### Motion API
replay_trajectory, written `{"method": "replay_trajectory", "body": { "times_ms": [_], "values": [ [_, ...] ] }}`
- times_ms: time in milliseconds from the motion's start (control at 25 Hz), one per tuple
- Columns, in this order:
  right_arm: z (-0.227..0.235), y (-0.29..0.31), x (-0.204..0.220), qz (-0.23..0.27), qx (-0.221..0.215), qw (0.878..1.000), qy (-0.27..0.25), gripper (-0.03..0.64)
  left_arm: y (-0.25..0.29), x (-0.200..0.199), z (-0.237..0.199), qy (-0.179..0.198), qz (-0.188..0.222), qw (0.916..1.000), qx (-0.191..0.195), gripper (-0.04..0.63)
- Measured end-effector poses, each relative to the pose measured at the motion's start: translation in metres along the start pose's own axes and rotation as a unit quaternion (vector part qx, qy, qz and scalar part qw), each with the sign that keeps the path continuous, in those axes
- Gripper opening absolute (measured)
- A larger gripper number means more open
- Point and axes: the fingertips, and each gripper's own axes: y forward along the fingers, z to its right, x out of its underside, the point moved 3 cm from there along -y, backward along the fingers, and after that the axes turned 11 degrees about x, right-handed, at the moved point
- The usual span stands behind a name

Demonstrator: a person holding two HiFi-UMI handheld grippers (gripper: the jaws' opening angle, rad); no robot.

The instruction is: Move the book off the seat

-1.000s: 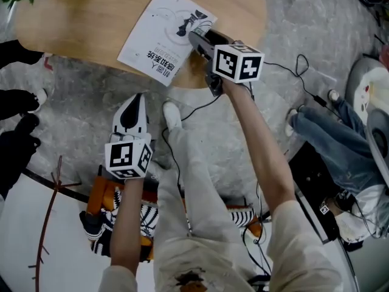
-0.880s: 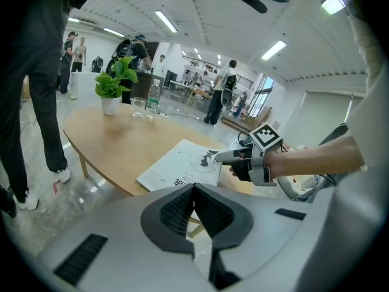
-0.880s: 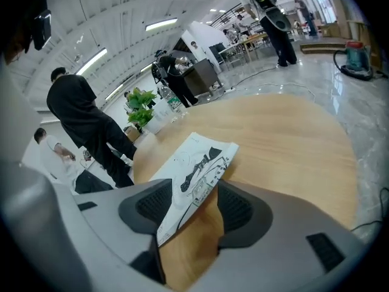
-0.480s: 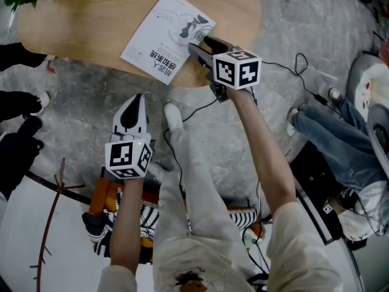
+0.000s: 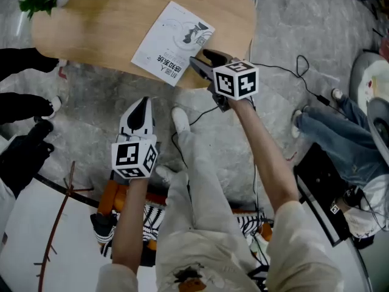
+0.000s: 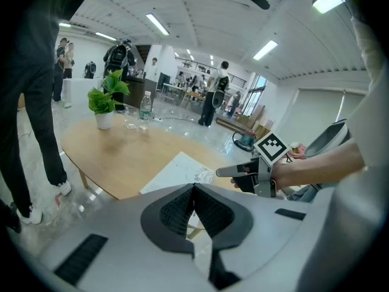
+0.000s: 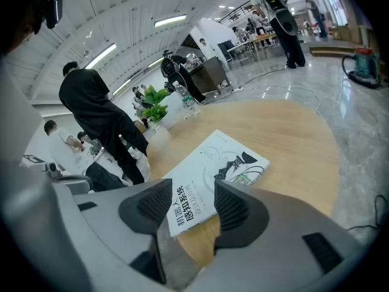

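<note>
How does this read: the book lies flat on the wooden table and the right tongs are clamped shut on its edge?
Not clamped. The right gripper view shows the right tongs open, having just been opening, and not touching the book, which lies flat on the wooden table.

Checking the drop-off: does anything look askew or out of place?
The book lies skewed on the wooden table, its near corner poking just past the table's edge. Nothing else stands out.
</note>
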Motion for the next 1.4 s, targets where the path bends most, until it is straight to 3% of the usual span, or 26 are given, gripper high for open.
{"method": "replay_trajectory", "body": {
  "times_ms": [360,680,1040,1400],
  "values": [
    [-0.064,-0.052,-0.030,0.027,-0.031,0.998,-0.043,0.121,-0.059,-0.054,0.019,0.014,0.023,0.9996,-0.007,0.008],
    [-0.167,-0.108,-0.055,0.064,-0.068,0.992,-0.081,0.075,-0.143,-0.091,0.038,0.043,0.053,0.9973,-0.028,0.008],
    [-0.281,-0.176,-0.045,0.088,-0.118,0.981,-0.128,0.041,-0.247,-0.076,0.072,0.055,0.080,0.9946,-0.035,0.008],
    [-0.388,-0.250,0.010,0.083,-0.172,0.962,-0.196,0.040,-0.352,-0.054,0.109,0.051,0.122,0.9895,-0.057,0.008]
  ]
}}
